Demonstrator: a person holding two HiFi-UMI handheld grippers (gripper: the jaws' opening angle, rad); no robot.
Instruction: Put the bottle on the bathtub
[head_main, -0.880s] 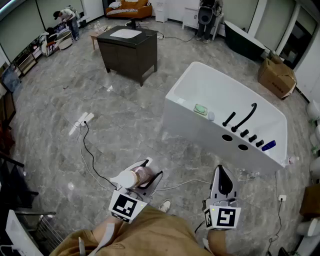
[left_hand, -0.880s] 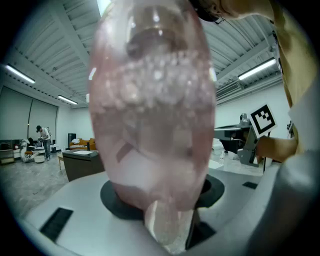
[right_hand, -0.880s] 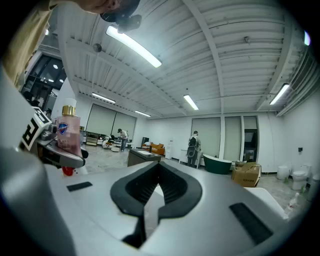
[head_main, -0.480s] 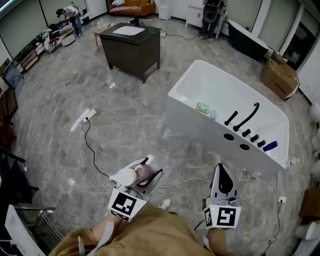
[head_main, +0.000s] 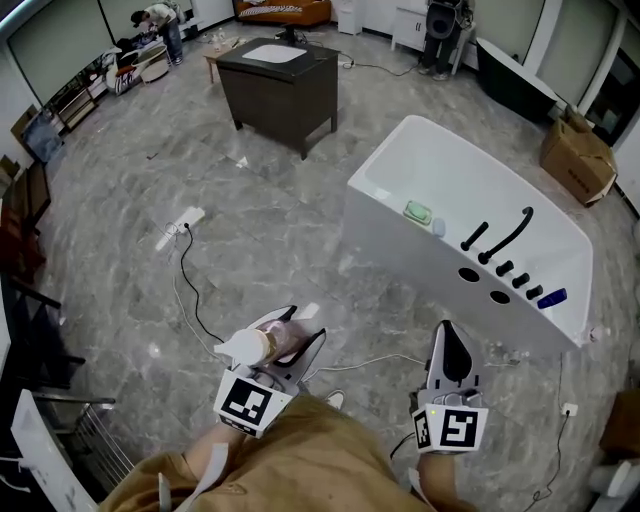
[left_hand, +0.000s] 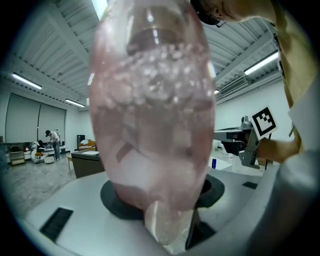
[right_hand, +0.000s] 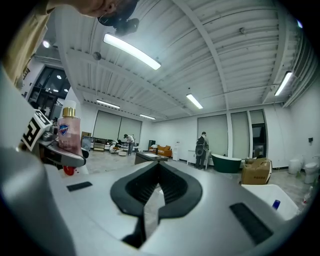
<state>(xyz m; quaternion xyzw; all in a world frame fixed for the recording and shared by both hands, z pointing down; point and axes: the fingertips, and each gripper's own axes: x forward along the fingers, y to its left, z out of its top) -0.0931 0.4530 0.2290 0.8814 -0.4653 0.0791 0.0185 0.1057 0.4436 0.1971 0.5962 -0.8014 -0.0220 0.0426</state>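
A pink translucent bottle (head_main: 272, 346) with a white cap lies level between the jaws of my left gripper (head_main: 290, 338), which is shut on it, low in the head view. It fills the left gripper view as a bubbly pink bottle (left_hand: 152, 125) pressed between the pads. From the right gripper view the same bottle (right_hand: 68, 132) shows upright at the left. My right gripper (head_main: 449, 350) hangs beside it, shut, with nothing between its jaws (right_hand: 159, 192). The white bathtub (head_main: 400, 265) stands ahead and to the right, well apart from both grippers.
The tub's deck carries a black faucet (head_main: 505, 238), a green soap dish (head_main: 418, 211) and a blue item (head_main: 551, 297). A dark vanity cabinet (head_main: 283, 80) stands farther back. A power strip (head_main: 180, 227) with a cable lies on the floor. A cardboard box (head_main: 578, 160) sits at the right, a wire rack (head_main: 80, 440) at the lower left.
The cabinet and the tub have slid lower and right in the head view, as the view turned. Both grippers keep their places, the bottle still held in the left one.
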